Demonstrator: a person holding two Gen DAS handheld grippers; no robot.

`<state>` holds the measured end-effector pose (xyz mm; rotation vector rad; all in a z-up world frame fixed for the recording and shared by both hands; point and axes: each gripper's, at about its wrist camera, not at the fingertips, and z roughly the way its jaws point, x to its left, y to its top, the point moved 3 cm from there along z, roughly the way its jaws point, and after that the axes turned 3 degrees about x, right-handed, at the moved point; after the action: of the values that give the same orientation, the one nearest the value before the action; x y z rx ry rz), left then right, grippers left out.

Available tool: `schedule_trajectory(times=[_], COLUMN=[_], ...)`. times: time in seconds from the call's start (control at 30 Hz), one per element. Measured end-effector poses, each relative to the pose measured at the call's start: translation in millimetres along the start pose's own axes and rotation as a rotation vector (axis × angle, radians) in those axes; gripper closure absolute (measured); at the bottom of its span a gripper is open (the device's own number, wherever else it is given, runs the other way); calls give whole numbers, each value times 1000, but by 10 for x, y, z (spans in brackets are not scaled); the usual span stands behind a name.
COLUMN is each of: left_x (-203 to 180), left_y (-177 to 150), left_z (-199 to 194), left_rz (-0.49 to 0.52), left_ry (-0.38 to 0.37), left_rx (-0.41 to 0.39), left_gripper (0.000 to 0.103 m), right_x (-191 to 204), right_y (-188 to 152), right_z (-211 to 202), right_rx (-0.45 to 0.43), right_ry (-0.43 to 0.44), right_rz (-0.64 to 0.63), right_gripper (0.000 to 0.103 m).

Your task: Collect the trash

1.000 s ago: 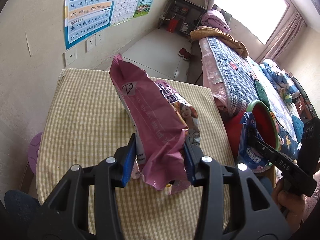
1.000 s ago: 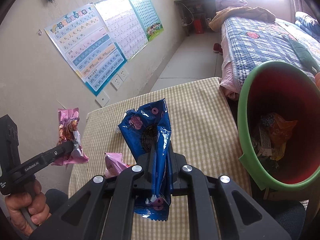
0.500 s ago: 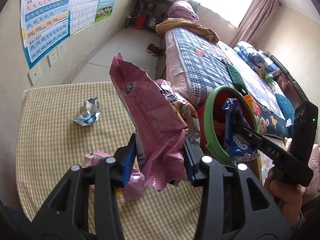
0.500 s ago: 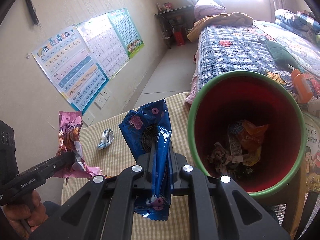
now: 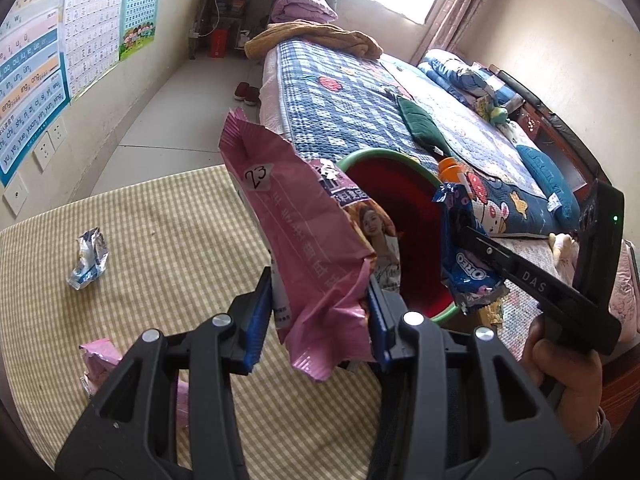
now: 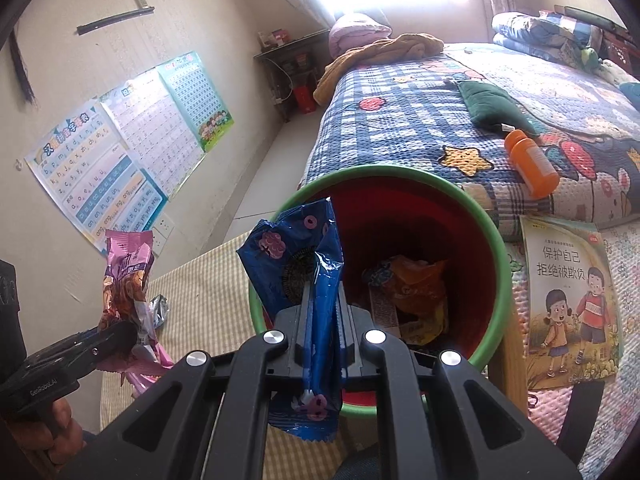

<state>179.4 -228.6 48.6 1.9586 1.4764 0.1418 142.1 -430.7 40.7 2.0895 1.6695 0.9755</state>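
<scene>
Left claw (image 5: 316,312), closed on a pink snack bag (image 5: 304,240), and right claw (image 6: 322,328), pinched tight on a blue cookie wrapper (image 6: 300,264), both carry trash upright toward the green-rimmed bin (image 6: 496,256) beside the counter (image 5: 168,232) (a crumpled foil wrapper (image 5: 89,258) awaits there), presumably for dropping.

Layout of worktop, bin and bed.
The bin (image 6: 496,256) stands between the worktop (image 5: 168,240) and the bed (image 6: 400,120), wrappers (image 6: 416,296) inside it. A crumpled wrapper (image 5: 89,258) lies on the worktop; a bottle (image 6: 530,162) and a book (image 6: 568,304) lie on the bed.
</scene>
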Motion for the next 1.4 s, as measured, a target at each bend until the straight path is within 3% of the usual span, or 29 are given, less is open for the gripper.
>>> schedule_trajectory(times=[0.43,1.03,1.17,1.3,1.37,1.4], left_x=[-453,-655,-651,-611,-577,-555], left_y=[136,205,227,229,233,230], left_z=[396,885,935,902,852,824], left_rz=[88,136,134,129,121,116], left_ry=[-32,-24,-30,-19,-10,-9], left_rx=[48,121,126,115,102,96], left_gripper=[62,58,52,35,25,21], right_x=[-440,-718,-771,-817,-821,-810], right_y=[48,29,33,47,58,60], right_z=[-8,242,254,227,201,185], right_rx=[-18,10,7,-3,-12,-17], right_ry=[-31,-45,-55,-64,-64,-64], right_rz=[59,98,104,114,122,122], right_gripper=[94,91,82,62,39,39])
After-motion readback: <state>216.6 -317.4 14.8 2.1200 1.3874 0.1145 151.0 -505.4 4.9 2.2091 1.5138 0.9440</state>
